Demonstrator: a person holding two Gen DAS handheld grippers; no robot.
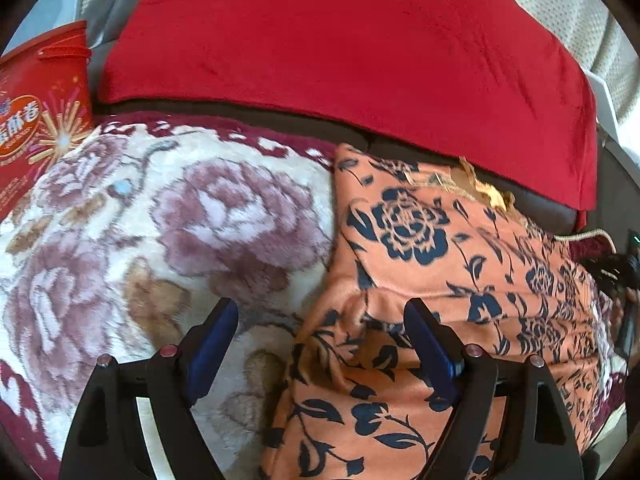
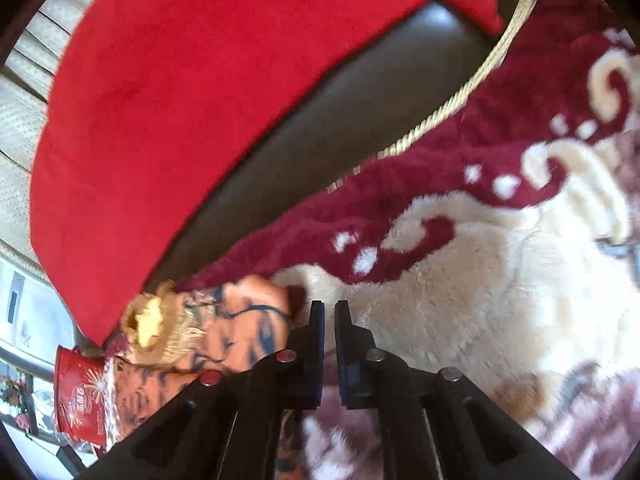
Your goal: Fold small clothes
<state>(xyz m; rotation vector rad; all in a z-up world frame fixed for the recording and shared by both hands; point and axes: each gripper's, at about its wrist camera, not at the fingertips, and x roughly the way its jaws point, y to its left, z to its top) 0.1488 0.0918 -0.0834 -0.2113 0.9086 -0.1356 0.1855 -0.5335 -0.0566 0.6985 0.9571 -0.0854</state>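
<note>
Your left tool (image 1: 320,320) is spread wide over the rumpled edge of the soft orange floral garment (image 1: 460,264), which lies on a plush flowered blanket (image 1: 120,220). Right tool (image 2: 329,312) nearly pressed together, holding nothing, just beside the garment. Red velvety cushion (image 1: 340,48) behind.

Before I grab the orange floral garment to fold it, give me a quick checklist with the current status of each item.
1. Left claw open wide enough to take cloth: ok, fingers spread apart.
2. Left claw lined up with the orange floral garment: ok, its left edge sits between the fingers.
3. Right claw ready to grip: not ok, its fingers are nearly closed with nothing between them.
4. Right claw on the garment: not ok, it points at the plush floral blanket, with the garment off to its left.
5. Garment lying flat: not ok, it is bunched and creased near the left claw.
6. Red box out of the way: ok, apart from the garment.
</note>
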